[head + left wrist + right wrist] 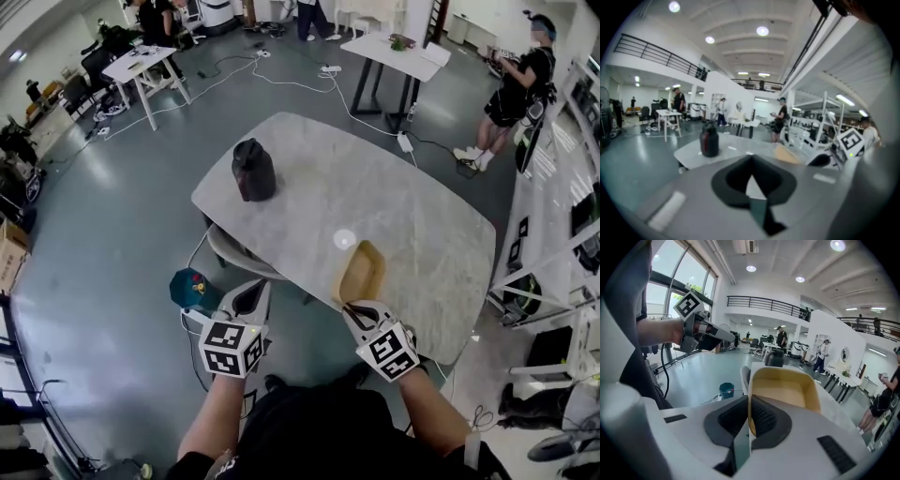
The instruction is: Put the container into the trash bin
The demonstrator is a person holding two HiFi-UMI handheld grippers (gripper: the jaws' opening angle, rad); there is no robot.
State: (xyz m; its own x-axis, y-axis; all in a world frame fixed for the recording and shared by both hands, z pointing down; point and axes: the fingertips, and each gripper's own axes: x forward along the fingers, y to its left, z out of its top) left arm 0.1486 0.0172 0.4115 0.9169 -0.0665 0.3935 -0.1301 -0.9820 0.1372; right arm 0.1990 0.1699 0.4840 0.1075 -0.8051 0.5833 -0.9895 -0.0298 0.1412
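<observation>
Right gripper (pixel 750 413) pinching near rim of container (pixel 787 387): shallow tan-yellow tray, rounded corners, inside empty, thin wall between the pads. It sits over the near edge of the marble table (pixel 375 197). Left gripper (pixel 751 161) jaws pressed together, empty. Teal trash bin (pixel 192 289) on floor, left of table

Head view: from above the person, facing forward and steeply down; the table (pixel 394 206) fills the centre, with the left gripper (pixel 248 298) at 7 o'clock and the right gripper (pixel 356 307) at 5 o'clock.
Left gripper view: low, near the table's edge, facing across it; dark jug (pixel 709 139) at 10 o'clock.
Right gripper view: close against the container (pixel 785 387), facing over it; trash bin (pixel 726 390) at 9 o'clock.
Shared: table and dark jug show in all three.
</observation>
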